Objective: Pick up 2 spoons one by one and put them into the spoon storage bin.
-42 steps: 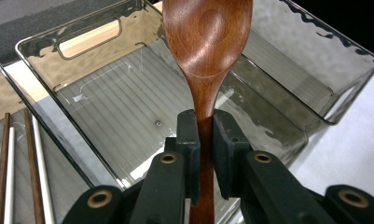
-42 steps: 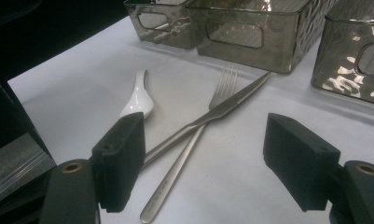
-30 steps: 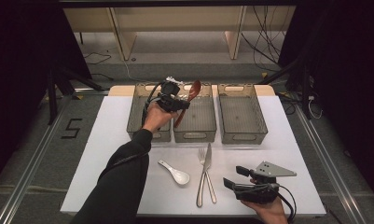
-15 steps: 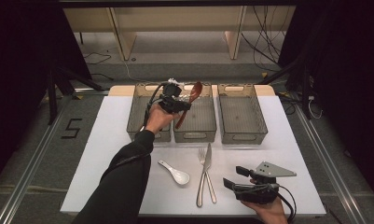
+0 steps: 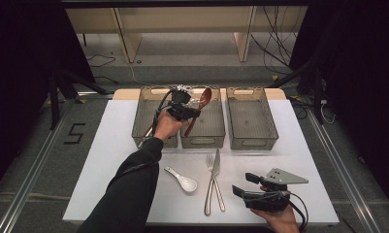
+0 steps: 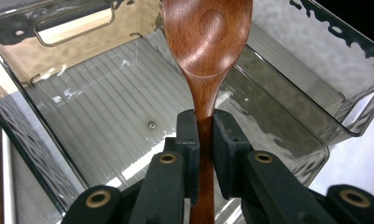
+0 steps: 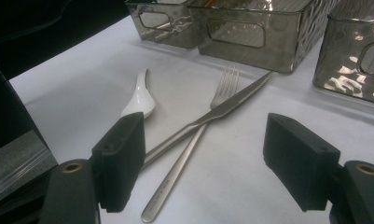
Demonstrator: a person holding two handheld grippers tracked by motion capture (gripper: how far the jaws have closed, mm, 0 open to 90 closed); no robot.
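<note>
Spoon (image 6: pixel 206 42), clamped at its handle by the left gripper (image 6: pixel 205 140), hangs over the middle bin (image 6: pixel 287 116); released tilted, it could catch the rim and tip out. Right gripper (image 7: pixel 212 158) rests open by the fork (image 7: pixel 189 144).

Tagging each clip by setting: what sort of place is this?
Probably a lab recording station, not a kitchen: a white table ringed by black curtains, loose floor cables, and three sorting bins beside cutlery.

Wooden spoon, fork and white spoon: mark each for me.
wooden spoon (image 6: pixel 208 42), left gripper view, on its bowl.
fork (image 7: pixel 224 86), right gripper view, on its tines.
white spoon (image 5: pixel 185 183), high view, on its bowl.
</note>
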